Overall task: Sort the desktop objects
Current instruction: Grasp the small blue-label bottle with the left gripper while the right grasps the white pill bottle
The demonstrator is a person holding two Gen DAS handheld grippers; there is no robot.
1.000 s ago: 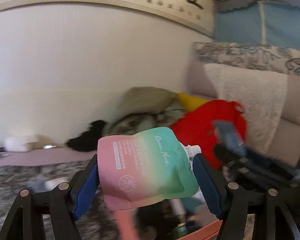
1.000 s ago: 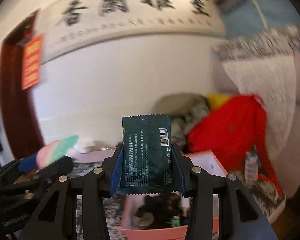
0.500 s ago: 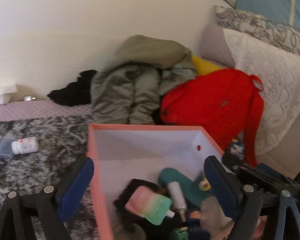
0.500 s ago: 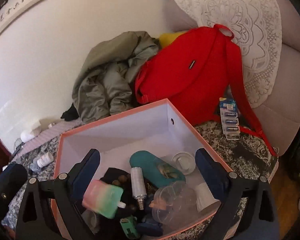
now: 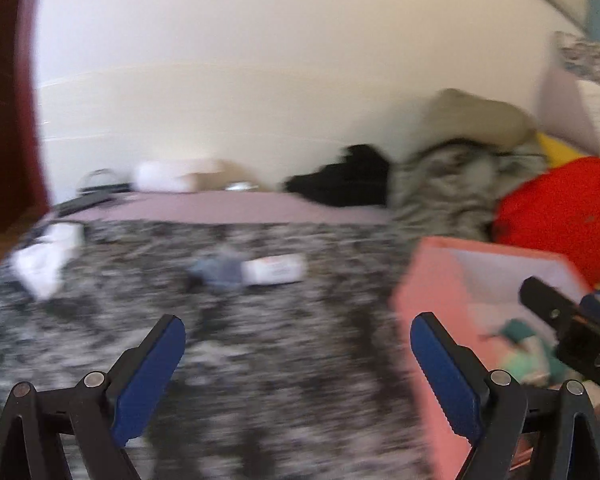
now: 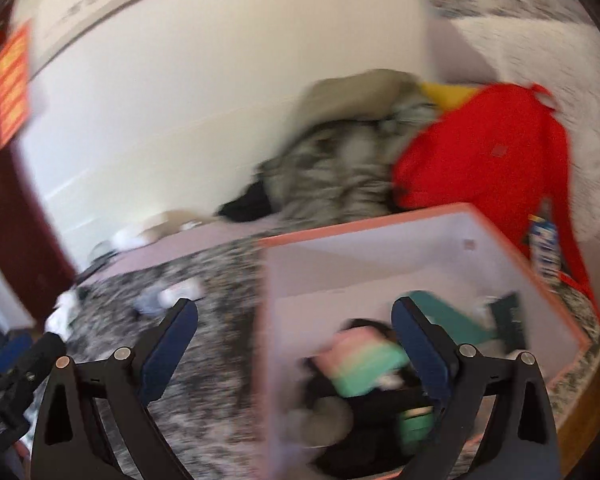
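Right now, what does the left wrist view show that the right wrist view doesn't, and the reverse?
Left wrist only: nothing of note.

Right wrist only: the blue-and-white blister pack beside the red backpack, and the dark green sachet inside the box.

Both: the pink open-top box, the pink-to-green gradient pouch in it, the white bottle lying on the speckled cover, and the olive jacket. Left gripper and right gripper are open and hold nothing, their jaws having just opened.

Both grippers have let go: the left gripper (image 5: 298, 354) no longer holds the pink-green pouch (image 6: 360, 364), now lying in the pink box (image 6: 380, 228); the right gripper (image 6: 294, 338), jaws just opened wide, no longer holds the dark sachet (image 6: 510, 318), also inside.
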